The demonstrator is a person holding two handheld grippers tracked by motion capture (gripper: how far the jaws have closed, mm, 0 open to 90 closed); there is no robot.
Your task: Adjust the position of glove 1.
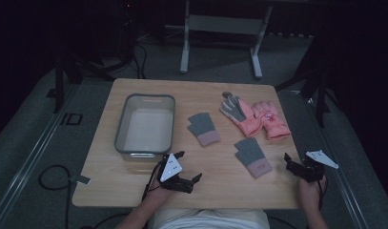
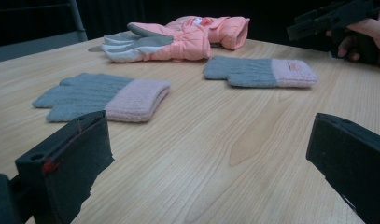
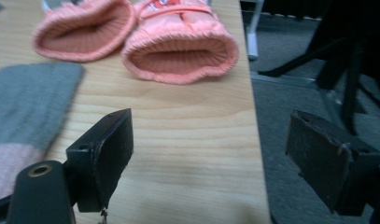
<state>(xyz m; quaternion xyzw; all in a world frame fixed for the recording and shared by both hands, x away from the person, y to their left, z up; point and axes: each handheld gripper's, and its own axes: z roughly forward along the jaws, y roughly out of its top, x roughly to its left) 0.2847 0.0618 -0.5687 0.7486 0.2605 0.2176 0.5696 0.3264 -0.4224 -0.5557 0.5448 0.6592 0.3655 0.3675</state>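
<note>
1. Two grey knit gloves with pink cuffs lie flat on the wooden counter [image 1: 134, 191]. The left glove [image 1: 203, 129] sits mid-counter; the right glove [image 1: 252, 156] lies nearer the person, between the two claws.
2. A pair of pink ski gloves [image 1: 256, 117] lies farther back, touching each other, cuffs toward the right edge.
3. A grey bin [image 1: 121, 138], with nothing in it, stands at the left, just beside the left claw.
4. The left claw [image 1: 184, 167] hovers low at the near edge, jaws spread wide, holding nothing.
5. The right claw [image 1: 292, 164] hangs at the counter's right edge, jaws spread, holding nothing; one jaw sits past the edge.
6. Likely risk: the knit is thin and flat, so a shallow pinch could slip off or catch only one layer, letting the glove sag or drop short of the bin. A claw coming in from the edge could also nudge the ski gloves.
</note>
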